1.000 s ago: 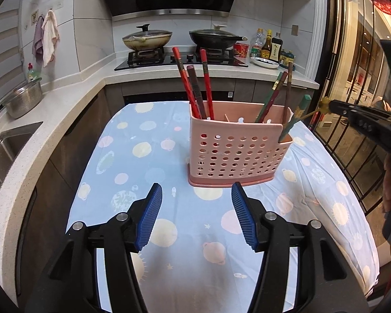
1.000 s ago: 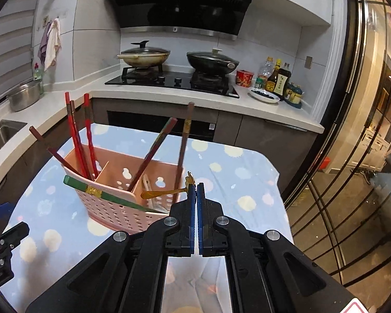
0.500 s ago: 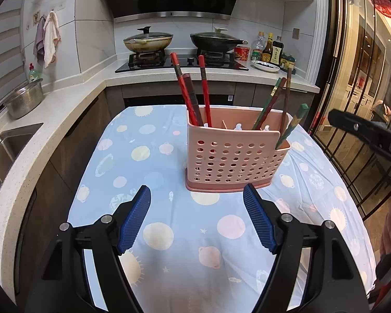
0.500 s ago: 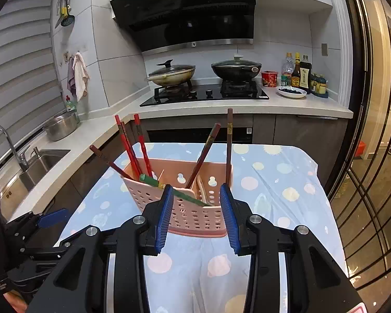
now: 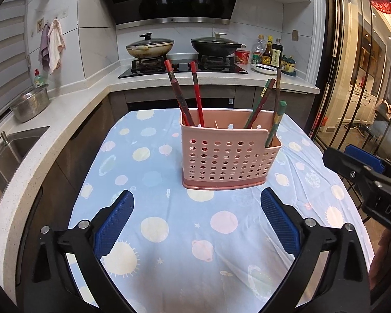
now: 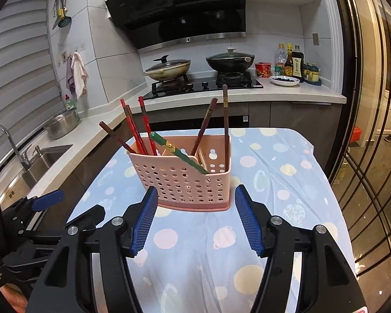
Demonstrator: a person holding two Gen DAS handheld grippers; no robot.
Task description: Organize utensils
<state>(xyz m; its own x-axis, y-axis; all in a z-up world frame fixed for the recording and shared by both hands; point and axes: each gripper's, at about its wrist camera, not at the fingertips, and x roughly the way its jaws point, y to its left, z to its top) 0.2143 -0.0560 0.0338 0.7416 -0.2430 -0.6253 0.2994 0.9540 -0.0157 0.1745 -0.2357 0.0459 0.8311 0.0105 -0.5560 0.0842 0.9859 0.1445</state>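
Note:
A pink perforated utensil holder (image 5: 226,154) stands on the table covered with a blue dotted cloth (image 5: 169,221); it also shows in the right wrist view (image 6: 187,177). Red chopsticks (image 5: 195,96) lean in its left part. Brown chopsticks (image 5: 263,99) and a green one (image 5: 277,122) lean in its right part; the green chopstick (image 6: 179,154) lies slanted across the holder in the right wrist view. My left gripper (image 5: 196,221) is open and empty, in front of the holder. My right gripper (image 6: 195,221) is open and empty, close to the holder's front.
A counter (image 5: 65,109) runs along the left and back, with a sink (image 5: 10,146), a steel bowl (image 5: 30,101), a stove with two woks (image 5: 179,49) and bottles (image 5: 271,54). A glass door (image 5: 365,78) is at the right. The table edge (image 6: 328,177) drops off at the right.
My right gripper let go of the green chopstick, which now rests in the holder, opened wide and drew back. My left gripper opened wider and pulled back a little.

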